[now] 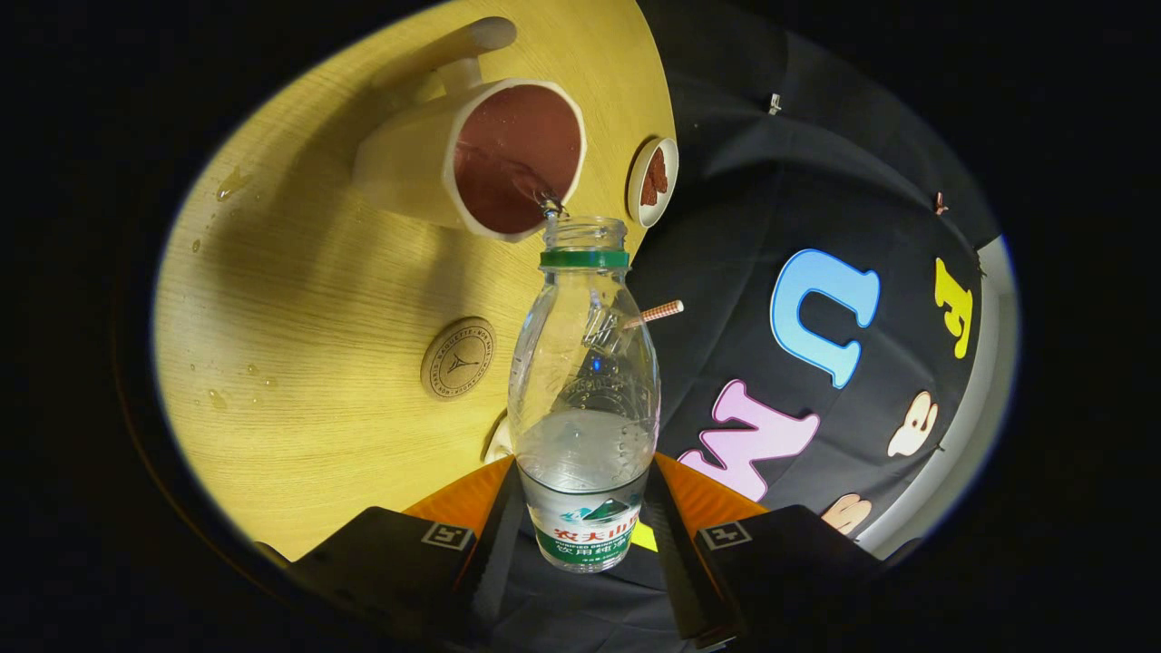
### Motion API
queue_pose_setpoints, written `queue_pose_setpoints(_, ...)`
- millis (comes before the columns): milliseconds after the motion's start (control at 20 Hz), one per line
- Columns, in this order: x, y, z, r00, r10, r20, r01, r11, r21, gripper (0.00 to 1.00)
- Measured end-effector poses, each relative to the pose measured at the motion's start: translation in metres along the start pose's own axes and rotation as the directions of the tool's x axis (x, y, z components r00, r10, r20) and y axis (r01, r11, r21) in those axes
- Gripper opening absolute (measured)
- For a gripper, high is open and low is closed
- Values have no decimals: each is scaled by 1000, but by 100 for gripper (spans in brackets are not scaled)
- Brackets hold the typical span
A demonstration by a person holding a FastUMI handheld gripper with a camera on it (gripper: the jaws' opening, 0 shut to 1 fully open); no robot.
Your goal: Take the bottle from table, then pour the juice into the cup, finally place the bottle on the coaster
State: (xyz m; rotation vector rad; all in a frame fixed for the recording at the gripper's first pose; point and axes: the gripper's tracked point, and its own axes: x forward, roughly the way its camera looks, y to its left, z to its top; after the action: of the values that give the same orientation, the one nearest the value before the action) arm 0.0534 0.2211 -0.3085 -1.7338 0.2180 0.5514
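Both fingers of the gripper [580,535] press on the lower body of the clear bottle [583,399], tipped forward with its open mouth at the near rim of the cup [508,163]. Liquid trickles into the cup. Risk: the mouth sits at the rim, so any drift would spill onto the worktop [299,299]; the coaster [458,357] lies beside the bottle.

The bottle [583,399], clamped between the fingers of the hand-held gripper [580,535], carries a label with Chinese characters reading 农夫山泉. The coaster [458,357], ahead and to the side on the worktop [299,299], bears ring lettering too small to read.
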Motion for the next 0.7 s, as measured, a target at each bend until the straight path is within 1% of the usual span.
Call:
queue_pose_setpoints(550,-5,-4,5,1000,-16,11,17,995,-96,75)
queue_pose_setpoints(700,-7,-6,13,999,-33,19,35,990,-134,75)
